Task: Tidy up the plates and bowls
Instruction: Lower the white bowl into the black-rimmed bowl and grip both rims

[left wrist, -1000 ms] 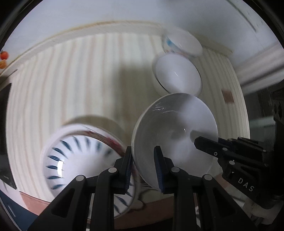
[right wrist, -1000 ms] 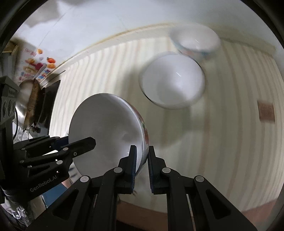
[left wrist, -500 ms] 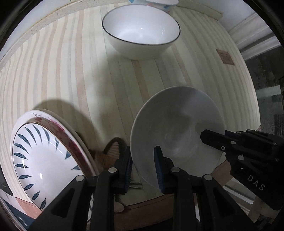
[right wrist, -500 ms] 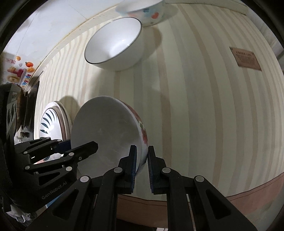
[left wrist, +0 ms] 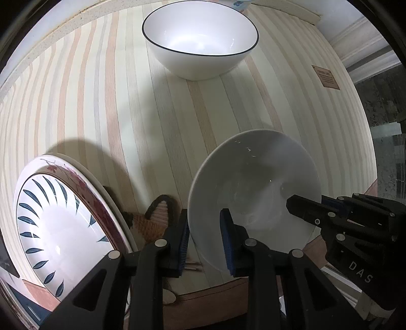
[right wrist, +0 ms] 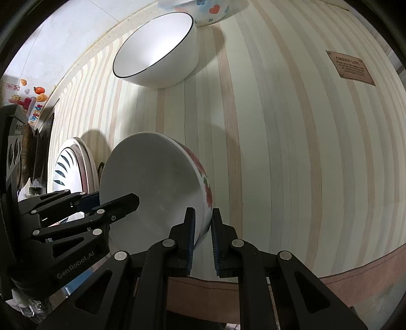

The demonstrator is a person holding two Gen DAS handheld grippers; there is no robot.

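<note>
Both grippers hold one white bowl with red flowers outside [left wrist: 253,187] [right wrist: 154,187] above the striped table. My left gripper [left wrist: 204,238] is shut on its near rim. My right gripper [right wrist: 203,236] is shut on the opposite rim. A larger white bowl with a thin dark rim [left wrist: 200,40] [right wrist: 157,50] stands further back. A heart-patterned bowl [right wrist: 205,10] sits behind it. A stack of plates, the top one with blue leaf marks [left wrist: 61,223] [right wrist: 73,167], lies to the left.
The striped tablecloth [left wrist: 114,106] has a brown label [right wrist: 350,67] at the right. A small brown knitted item [left wrist: 152,220] lies by the plate stack. The table's front edge [right wrist: 355,274] is close below the grippers.
Both grippers have carried the flowered bowl forward and down toward the table; the dark-rimmed bowl and plate stack now appear nearer and sharper.
</note>
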